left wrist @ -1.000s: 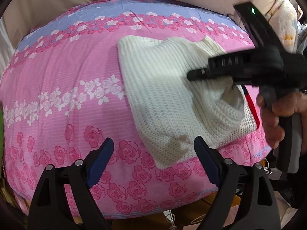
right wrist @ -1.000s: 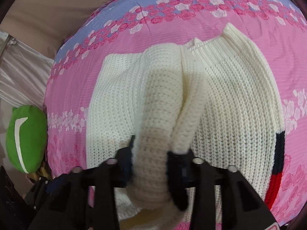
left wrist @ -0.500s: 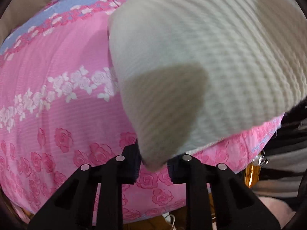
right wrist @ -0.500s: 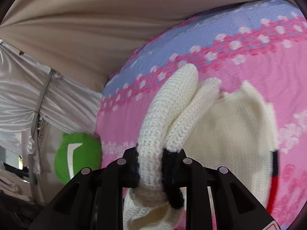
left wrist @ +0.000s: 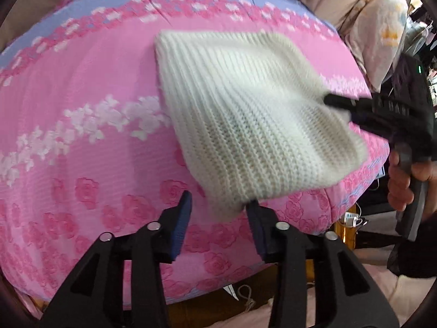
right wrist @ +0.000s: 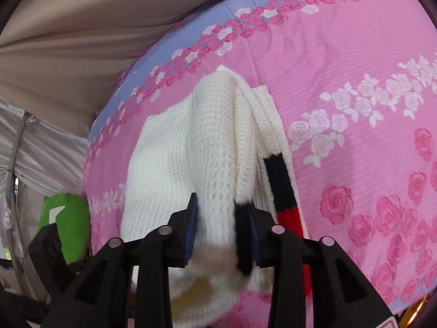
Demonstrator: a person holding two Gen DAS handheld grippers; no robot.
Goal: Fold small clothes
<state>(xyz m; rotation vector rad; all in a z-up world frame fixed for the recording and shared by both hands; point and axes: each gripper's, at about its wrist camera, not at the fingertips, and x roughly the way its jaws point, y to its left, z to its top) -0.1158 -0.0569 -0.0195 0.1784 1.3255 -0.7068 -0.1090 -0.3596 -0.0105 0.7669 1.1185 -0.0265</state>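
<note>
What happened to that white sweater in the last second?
The sweater was lifted by both tools and laid back down, folded smaller. The left tool, clamped on its corner a moment ago, is opening; the right tool is opening too, knit between its pads. The pink quilt stayed put.

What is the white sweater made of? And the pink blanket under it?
The white sweater looks like thick knitted yarn, maybe wool or acrylic: chunky ribbed stitches, soft matte fuzz. The pink blanket seems a thin printed cotton-like quilt cover, with fine crinkled ridges and roses.
</note>
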